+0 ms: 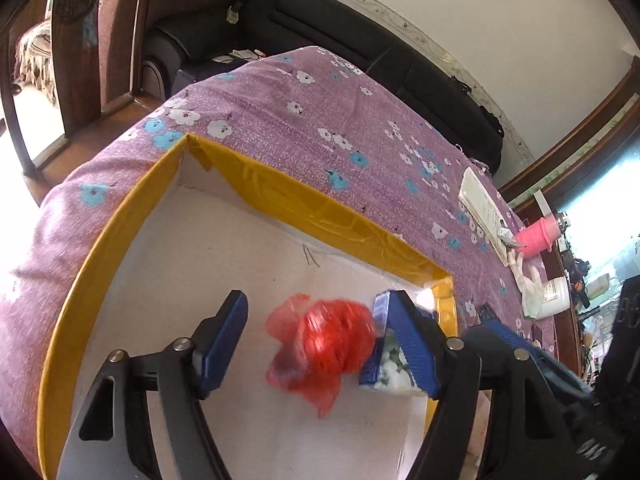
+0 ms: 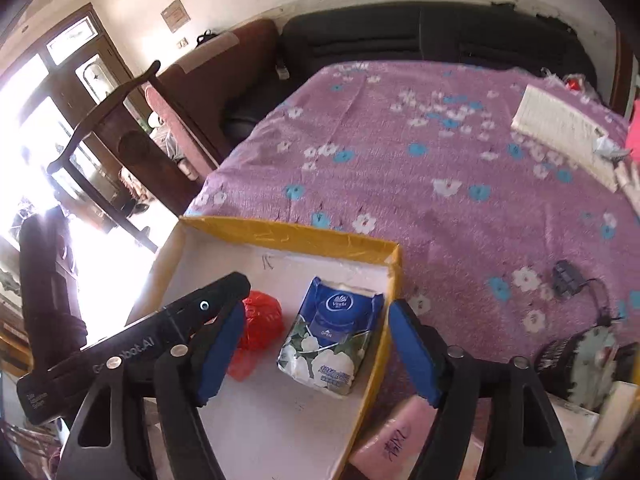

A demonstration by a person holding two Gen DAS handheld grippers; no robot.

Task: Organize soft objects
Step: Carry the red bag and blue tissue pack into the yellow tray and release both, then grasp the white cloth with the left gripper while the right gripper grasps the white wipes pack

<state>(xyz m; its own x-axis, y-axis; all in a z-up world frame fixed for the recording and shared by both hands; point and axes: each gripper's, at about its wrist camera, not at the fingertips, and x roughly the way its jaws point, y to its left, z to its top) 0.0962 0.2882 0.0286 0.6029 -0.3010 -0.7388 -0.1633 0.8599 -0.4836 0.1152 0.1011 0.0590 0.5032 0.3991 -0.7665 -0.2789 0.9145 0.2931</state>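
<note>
A shallow white box with a yellow rim lies on the purple flowered cloth. Inside it sits a crumpled red plastic bag, blurred in the left wrist view. Beside the bag lies a blue and white tissue pack. My left gripper hangs open over the box, the red bag between its fingers but clear of both pads. My right gripper is open too, the tissue pack lying flat on the box floor between its fingers without touching them.
The purple flowered cloth covers the table. At its far right are a white ribbed slab, a pink spool and a white jar. A black corded item and a pink pack lie near. Behind are a black sofa and a wooden chair.
</note>
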